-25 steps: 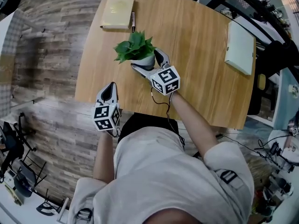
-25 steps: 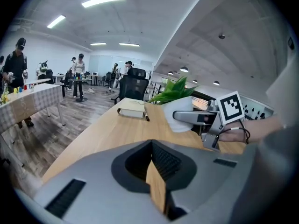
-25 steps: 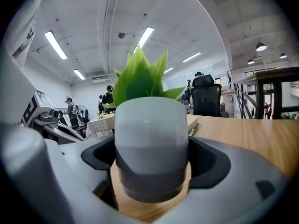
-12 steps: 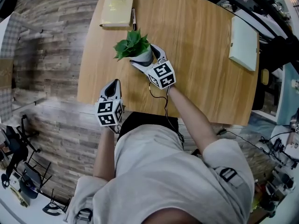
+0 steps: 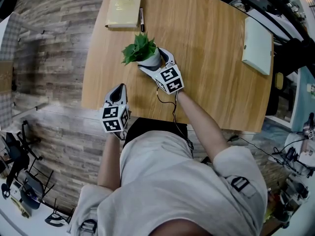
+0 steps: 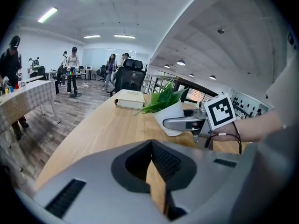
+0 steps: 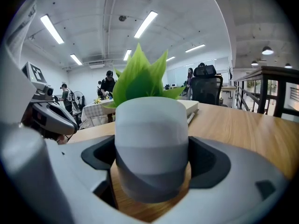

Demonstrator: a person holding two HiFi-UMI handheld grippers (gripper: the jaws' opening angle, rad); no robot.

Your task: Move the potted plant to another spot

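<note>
The potted plant (image 5: 141, 52) has green leaves in a white pot and stands on the wooden table (image 5: 206, 58), near its middle left. My right gripper (image 5: 152, 59) is shut on the pot, one finger on each side. In the right gripper view the pot (image 7: 152, 143) fills the space between the jaws of the right gripper (image 7: 152, 181). I cannot tell whether its base touches the wood. My left gripper (image 5: 117, 89) is shut on nothing at the table's near edge. The left gripper view looks over the left gripper (image 6: 152, 148) to the plant (image 6: 167, 107) and the right gripper (image 6: 187, 123).
A tan book (image 5: 123, 8) with a pen (image 5: 142, 19) beside it lies at the table's far left. A pale green book (image 5: 257, 39) lies at the right edge. Several people and an office chair (image 6: 128, 80) are far behind the table.
The right gripper stays shut on the pot and has edged slightly away from the body. The left gripper has barely moved. The head view shifted a little.
</note>
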